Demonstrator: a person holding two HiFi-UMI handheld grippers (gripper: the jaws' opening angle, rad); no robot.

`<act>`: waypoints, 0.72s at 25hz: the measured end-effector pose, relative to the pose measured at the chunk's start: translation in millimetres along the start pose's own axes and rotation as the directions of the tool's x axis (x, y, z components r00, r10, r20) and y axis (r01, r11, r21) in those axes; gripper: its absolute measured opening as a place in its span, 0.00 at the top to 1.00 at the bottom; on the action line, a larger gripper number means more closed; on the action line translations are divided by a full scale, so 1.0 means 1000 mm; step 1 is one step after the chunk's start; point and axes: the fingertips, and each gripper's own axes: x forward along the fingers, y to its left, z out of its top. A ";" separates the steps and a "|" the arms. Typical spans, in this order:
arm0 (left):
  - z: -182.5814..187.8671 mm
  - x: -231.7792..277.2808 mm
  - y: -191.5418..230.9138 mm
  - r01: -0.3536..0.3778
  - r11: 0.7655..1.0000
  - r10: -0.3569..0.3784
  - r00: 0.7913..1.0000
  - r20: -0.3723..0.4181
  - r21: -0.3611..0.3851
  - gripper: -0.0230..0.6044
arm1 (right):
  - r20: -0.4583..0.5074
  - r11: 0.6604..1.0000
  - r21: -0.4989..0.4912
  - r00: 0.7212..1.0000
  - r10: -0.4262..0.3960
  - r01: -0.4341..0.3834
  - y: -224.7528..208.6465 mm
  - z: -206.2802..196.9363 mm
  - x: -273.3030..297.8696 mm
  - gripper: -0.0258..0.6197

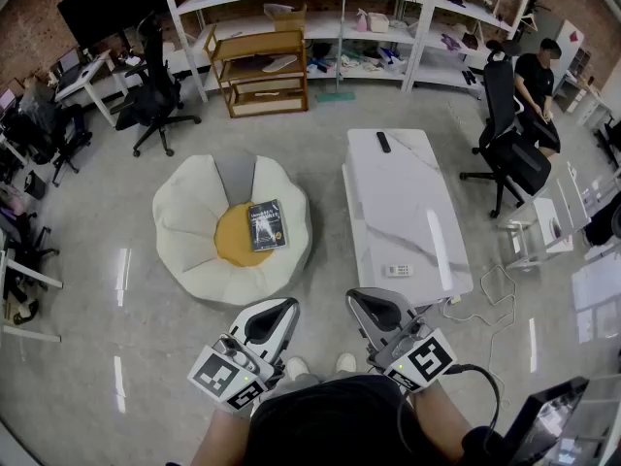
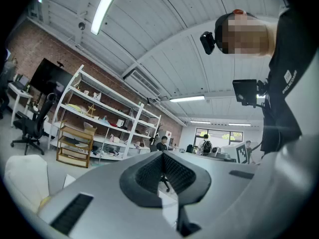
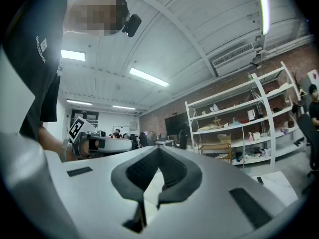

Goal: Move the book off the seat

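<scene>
At the lower middle of the head view, the left grey two-jaw gripper [image 1: 276, 316] and the right grey two-jaw gripper [image 1: 373, 310] each had jaws pressed together on nothing. The dark rectangular book [image 1: 266, 225] lay on the white petal-shaped seat [image 1: 186, 229], left of centre, well apart from both.
</scene>
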 end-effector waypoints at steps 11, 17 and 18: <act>-0.005 -0.018 0.024 -0.005 1.000 0.005 1.000 0.005 0.017 0.96 | -0.030 1.000 0.003 1.000 0.004 -0.004 0.011 -0.016 0.025 0.95; -0.003 -0.039 0.051 -0.010 1.000 0.009 1.000 0.014 0.007 0.96 | -0.024 0.999 0.037 1.000 -0.013 0.014 0.018 -0.018 0.047 0.95; -0.004 -0.043 0.057 -0.010 1.000 0.010 1.000 0.009 0.008 0.96 | -0.028 0.999 0.036 0.999 -0.019 0.020 0.019 -0.021 0.051 0.95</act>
